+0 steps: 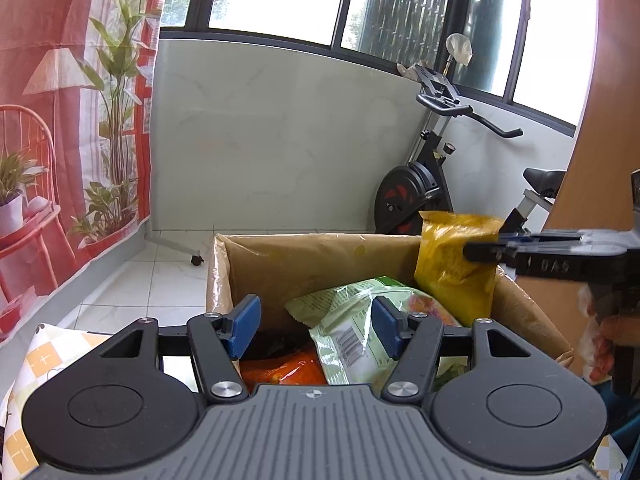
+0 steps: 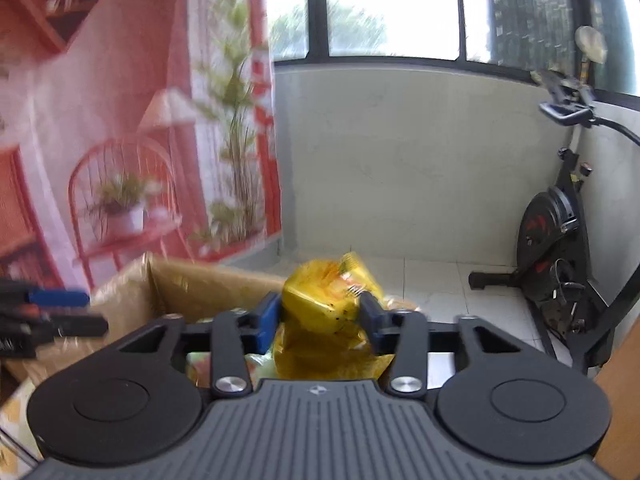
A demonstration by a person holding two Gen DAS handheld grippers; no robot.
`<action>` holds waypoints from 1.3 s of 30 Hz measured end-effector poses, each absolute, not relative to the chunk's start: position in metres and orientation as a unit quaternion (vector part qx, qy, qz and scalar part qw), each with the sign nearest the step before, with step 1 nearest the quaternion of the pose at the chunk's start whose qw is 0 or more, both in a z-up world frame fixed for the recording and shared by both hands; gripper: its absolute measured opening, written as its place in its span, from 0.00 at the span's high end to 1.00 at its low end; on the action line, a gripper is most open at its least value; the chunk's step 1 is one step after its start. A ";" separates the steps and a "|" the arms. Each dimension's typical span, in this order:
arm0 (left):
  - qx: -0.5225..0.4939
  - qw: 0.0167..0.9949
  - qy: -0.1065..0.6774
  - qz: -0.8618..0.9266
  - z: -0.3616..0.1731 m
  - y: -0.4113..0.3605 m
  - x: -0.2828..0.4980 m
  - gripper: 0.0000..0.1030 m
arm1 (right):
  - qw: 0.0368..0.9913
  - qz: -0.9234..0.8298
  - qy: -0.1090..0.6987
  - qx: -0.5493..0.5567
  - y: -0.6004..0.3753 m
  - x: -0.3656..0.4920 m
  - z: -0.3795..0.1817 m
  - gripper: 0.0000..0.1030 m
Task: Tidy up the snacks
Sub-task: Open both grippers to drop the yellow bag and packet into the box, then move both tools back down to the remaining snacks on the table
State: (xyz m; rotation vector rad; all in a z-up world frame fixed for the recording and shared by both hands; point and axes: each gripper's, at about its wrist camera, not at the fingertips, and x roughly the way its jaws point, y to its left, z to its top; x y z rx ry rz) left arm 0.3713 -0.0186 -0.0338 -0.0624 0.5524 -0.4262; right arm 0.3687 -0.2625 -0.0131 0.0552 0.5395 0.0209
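An open cardboard box (image 1: 304, 242) (image 2: 192, 280) holds a pale green snack bag (image 1: 344, 320) and an orange packet (image 1: 288, 372). My left gripper (image 1: 316, 326) hovers over the box's near side, blue pads apart and gripping nothing; the green bag lies below and beyond them. A yellow snack bag (image 1: 448, 276) (image 2: 320, 300) stands upright at the box's right side, crumpled between the pads of my right gripper (image 2: 320, 316), which is shut on it. In the left wrist view the right gripper (image 1: 480, 254) reaches in from the right edge. The left gripper (image 2: 60, 312) shows blurred at the far left of the right wrist view.
An exercise bike (image 1: 424, 184) (image 2: 560, 240) stands by the tiled wall behind the box. A red printed backdrop (image 1: 60, 120) hangs on the left. A wooden panel (image 1: 600, 120) rises at the right. A checked cloth (image 1: 40, 360) covers the surface at lower left. A person's hand (image 1: 600, 340) holds the right gripper.
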 end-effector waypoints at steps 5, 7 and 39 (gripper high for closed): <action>-0.031 0.938 0.278 -0.204 -0.038 -0.020 0.373 0.38 | 0.950 0.021 0.311 -0.002 -0.247 0.372 -0.024 0.67; -0.034 0.937 0.283 -0.203 -0.039 -0.021 0.372 0.38 | 0.948 0.026 0.316 0.011 -0.247 0.373 -0.029 0.67; -0.006 0.948 0.265 -0.177 -0.048 0.044 0.252 0.38 | 0.981 0.056 0.162 0.089 -0.217 0.208 -0.013 0.28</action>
